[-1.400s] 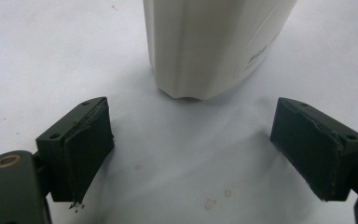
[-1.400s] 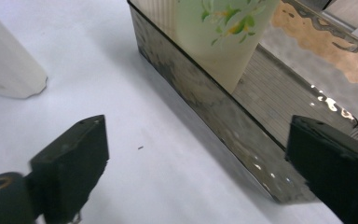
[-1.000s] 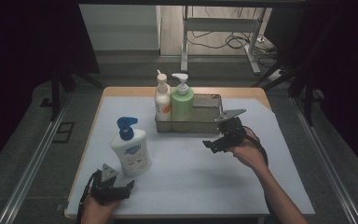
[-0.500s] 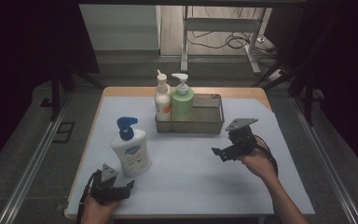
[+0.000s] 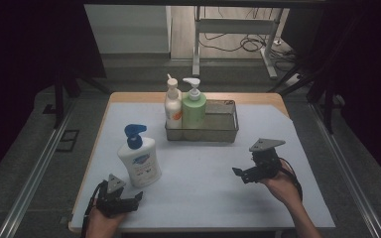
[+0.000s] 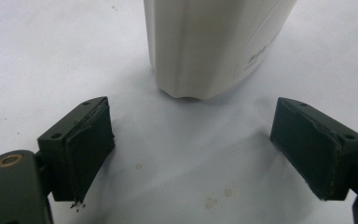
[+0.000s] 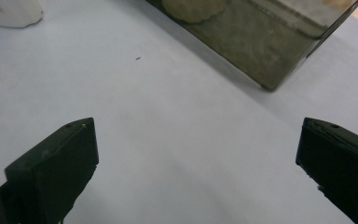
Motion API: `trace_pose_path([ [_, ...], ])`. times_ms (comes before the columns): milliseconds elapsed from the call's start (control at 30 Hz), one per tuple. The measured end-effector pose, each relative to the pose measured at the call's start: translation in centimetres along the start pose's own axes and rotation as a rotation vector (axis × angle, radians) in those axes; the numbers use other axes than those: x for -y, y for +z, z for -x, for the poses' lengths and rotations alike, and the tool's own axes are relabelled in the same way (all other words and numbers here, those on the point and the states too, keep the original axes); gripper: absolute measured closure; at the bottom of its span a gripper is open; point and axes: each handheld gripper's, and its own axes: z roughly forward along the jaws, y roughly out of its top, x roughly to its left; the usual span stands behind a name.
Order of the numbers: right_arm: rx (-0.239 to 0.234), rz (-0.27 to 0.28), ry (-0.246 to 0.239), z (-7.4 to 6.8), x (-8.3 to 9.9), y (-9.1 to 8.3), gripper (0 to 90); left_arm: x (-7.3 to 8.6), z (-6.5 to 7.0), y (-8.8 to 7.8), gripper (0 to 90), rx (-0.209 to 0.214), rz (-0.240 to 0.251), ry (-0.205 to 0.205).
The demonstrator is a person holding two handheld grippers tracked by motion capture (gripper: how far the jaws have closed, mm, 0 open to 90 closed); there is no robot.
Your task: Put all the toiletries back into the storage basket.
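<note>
Standing just ahead of the wide-open left tool (image 6: 205, 154), the white pump bottle (image 6: 214, 44) touches neither jaw.

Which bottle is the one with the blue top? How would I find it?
Look at the table with the pale cover. Two bottles stand in the metal tray at the back; nearer, alone on the cover, stands the white bottle. It alone has a blue pump and sits outside the tray.

Bottles and a tray on the tabletop (image 5: 278, 129)

White blue-pump bottle (image 5: 140, 157) at 8 o'clock; metal tray (image 5: 223, 124) at 12, holding white (image 5: 172, 106) and green (image 5: 194, 106) bottles.
</note>
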Motion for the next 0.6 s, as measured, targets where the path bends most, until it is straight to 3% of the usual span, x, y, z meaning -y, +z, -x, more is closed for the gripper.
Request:
trace_pose_path([
  [300, -0.012, 0.008, 0.016, -0.4, 2.9, 1.0, 0.0, 0.0, -0.1, -0.1, 14.2, 0.002, 0.000, -0.001],
  [600, -0.011, -0.020, 0.050, -0.2, 5.4, 2.0, 0.0, -0.1, -0.3, -0.5, 18.1, -0.016, 0.006, 0.009],
])
